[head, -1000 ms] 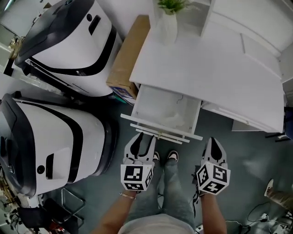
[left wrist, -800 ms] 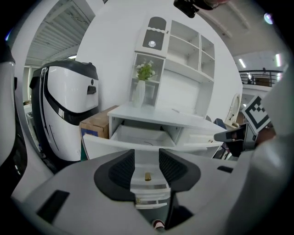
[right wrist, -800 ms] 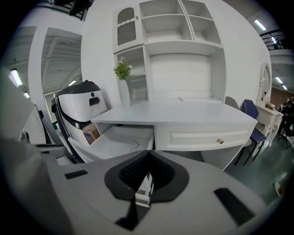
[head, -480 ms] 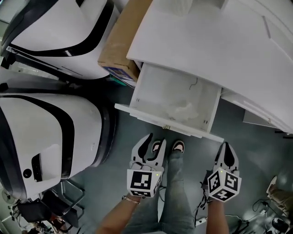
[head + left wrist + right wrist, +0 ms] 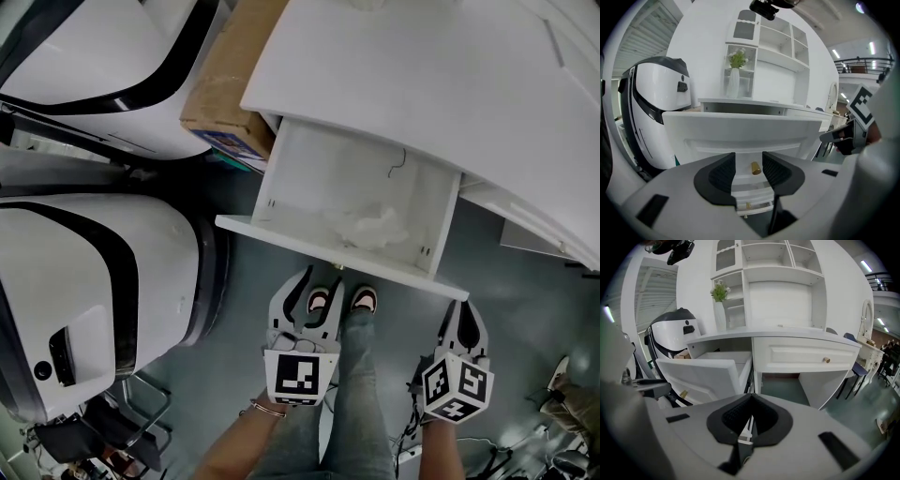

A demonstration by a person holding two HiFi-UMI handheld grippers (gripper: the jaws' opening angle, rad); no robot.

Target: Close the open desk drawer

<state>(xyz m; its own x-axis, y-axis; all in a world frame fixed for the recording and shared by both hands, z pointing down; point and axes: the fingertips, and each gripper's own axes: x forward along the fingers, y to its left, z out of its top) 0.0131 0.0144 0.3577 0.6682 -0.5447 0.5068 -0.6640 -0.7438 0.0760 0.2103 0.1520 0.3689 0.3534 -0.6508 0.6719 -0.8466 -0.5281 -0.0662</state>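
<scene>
**Drawer stands wide open; a crooked push is the main risk**

The white desk [image 5: 422, 84] has its shallow white wooden drawer [image 5: 309, 246] pulled far out from under the top. The drawer's front panel hangs over the floor just ahead of the person's shoes [image 5: 364, 298].

The likeliest trouble is a push that lands off-centre. The panel is wide, so pressure near one end could skew the drawer on its runners and jam it partway.

A crumpled white wad of paper or cloth [image 5: 373, 225] lies inside the drawer, near the front panel. It could ride up and catch under the desk top as the drawer goes in.

The small brass knob [image 5: 755, 168] at the middle of the front panel is a poor contact point — a jaw tip could slip off it.

The left gripper [image 5: 312, 292] sits just in front of the drawer's front panel, pointing forward and somewhat downward. Its jaws are apart with nothing in them, and the knob is framed in the gap but lies beyond the pads.

The right gripper [image 5: 466, 314] hangs below the front panel's right end and is tilted down more steeply. Its jaws are together and empty — placed out there, it would push at the corner.
</scene>
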